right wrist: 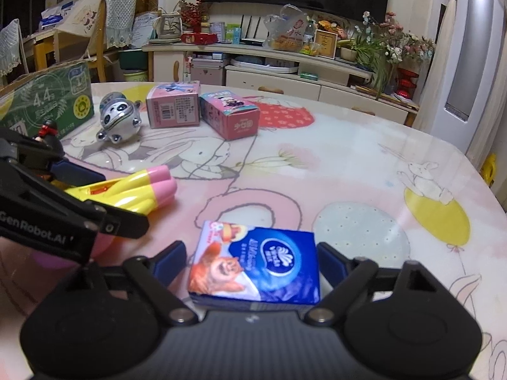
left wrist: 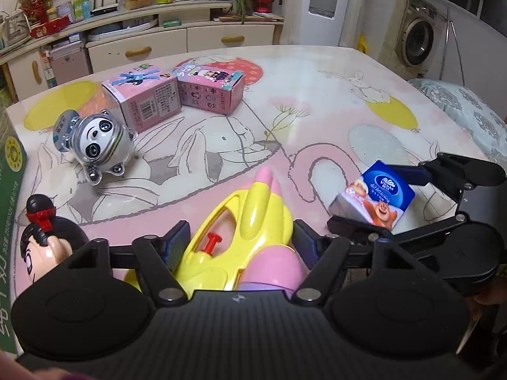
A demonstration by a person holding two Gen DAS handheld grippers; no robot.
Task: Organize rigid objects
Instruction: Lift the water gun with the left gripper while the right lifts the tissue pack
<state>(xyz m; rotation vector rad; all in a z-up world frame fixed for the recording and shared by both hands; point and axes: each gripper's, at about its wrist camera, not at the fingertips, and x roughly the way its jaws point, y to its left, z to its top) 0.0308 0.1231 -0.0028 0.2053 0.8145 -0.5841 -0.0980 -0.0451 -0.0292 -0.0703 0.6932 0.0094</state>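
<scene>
Little looks sorted yet. The left claw point(left wrist: 239, 240) straddles the water gun point(left wrist: 250, 221) at the desk's point(left wrist: 317, 95) near edge; the right claw point(right wrist: 250, 259) brackets the tissue pack point(right wrist: 256, 262) beside it. Whether either pinches, I cannot tell. Panda toy point(left wrist: 101, 142) and two pink boxes point(left wrist: 177, 95) sit untouched toward the far edge.

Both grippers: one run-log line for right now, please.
left gripper: astride yellow water gun, contact unclear | right gripper: astride blue tissue pack, contact unclear | both items on table
</scene>
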